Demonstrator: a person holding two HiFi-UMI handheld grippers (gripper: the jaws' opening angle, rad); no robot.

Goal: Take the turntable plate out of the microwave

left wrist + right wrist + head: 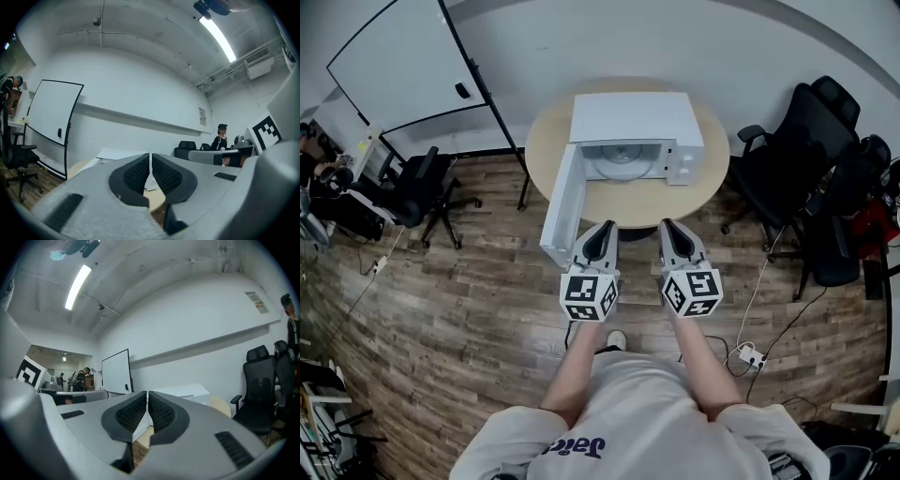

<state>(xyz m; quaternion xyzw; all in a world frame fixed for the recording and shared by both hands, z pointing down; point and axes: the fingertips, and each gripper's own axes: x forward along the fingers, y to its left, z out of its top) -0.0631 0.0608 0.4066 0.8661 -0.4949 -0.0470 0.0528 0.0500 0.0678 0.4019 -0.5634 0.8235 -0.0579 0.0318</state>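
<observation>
Two tools are held level and side by side, near the front edge of the bench (630,202). The left tool (602,230) is seen with its jaws closed together, the ribbed pads meeting and nothing gripped between them. The right tool (667,228) is likewise closed, with its pads together and empty. A marker cube is carried at the rear of each.

One white microwave (633,122) is set on the round wooden bench. Its door (562,202) is swung fully open, and the door's free end is just beside the left tool.

One turntable plate (622,161), pale and round, is seen lying inside the microwave cavity. It is well apart from both tools and untouched.

One whiteboard (403,61) is stood by the wall to the left of the bench.

Several black office chairs (811,131) are placed to the right of the bench, and another is parked to the left on the wood-plank floor (469,309).

One white power strip (751,355) is laid on the floor at the person's right.
</observation>
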